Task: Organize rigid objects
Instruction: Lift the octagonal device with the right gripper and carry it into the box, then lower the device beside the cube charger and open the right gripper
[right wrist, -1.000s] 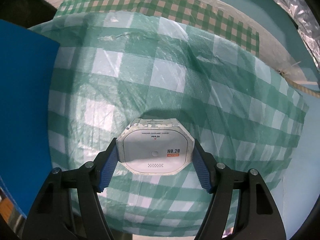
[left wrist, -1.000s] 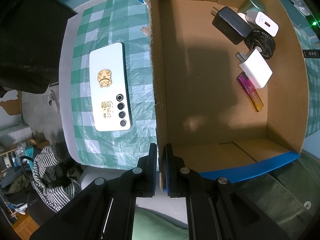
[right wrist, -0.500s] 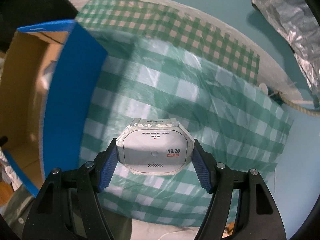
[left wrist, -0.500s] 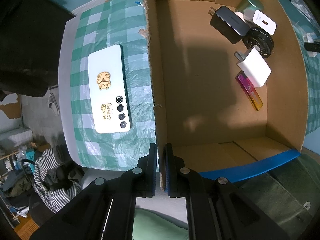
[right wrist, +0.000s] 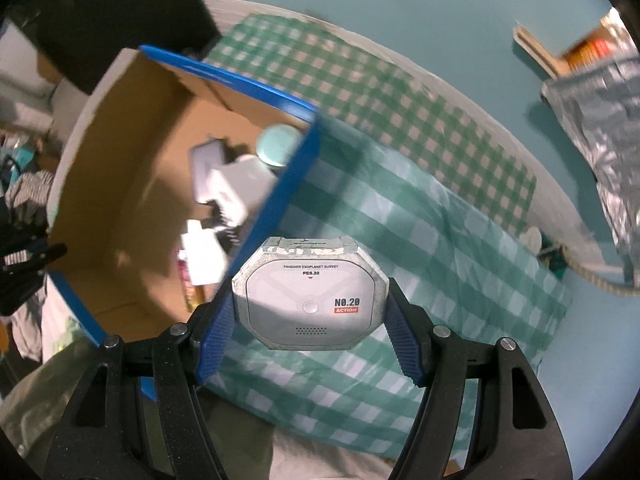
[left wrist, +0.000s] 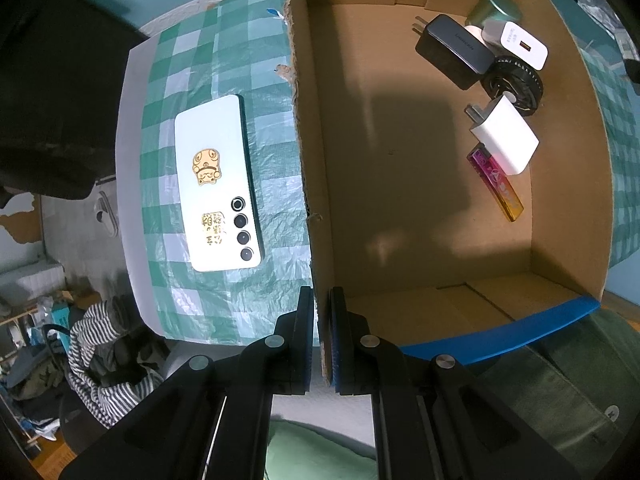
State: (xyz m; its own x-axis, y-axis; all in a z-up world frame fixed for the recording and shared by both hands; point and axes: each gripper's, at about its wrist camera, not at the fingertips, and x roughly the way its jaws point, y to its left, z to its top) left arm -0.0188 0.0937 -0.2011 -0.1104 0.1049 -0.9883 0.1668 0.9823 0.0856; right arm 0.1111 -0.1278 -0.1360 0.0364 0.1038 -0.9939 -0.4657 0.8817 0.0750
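Observation:
My right gripper [right wrist: 310, 312] is shut on a white octagonal device [right wrist: 310, 292] printed "NO.20 ACTION", held in the air above the green checked cloth [right wrist: 460, 240], just right of the cardboard box [right wrist: 132, 184]. My left gripper [left wrist: 320, 332] is shut on the box's near left wall [left wrist: 310, 184], at its front corner. Inside the box lie a black charger [left wrist: 454, 52], a white charger [left wrist: 506, 140], a second white charger [left wrist: 520, 44], a black round object [left wrist: 514, 82], a pink-yellow lighter [left wrist: 498, 182] and a green tin [left wrist: 494, 6]. A white phone [left wrist: 218, 188] lies back-up on the cloth left of the box.
The box rim has blue tape [right wrist: 276, 200]. A silver foil bag [right wrist: 600, 128] and a rope [right wrist: 592, 276] lie beyond the cloth on the right. Striped clothing [left wrist: 100, 344] lies on the floor below the table edge [left wrist: 128, 184]. The box's left half is bare cardboard.
My right gripper has risen and swung toward the box with the white device; the box's open inside has come into its view. The left gripper and the box have stayed put.

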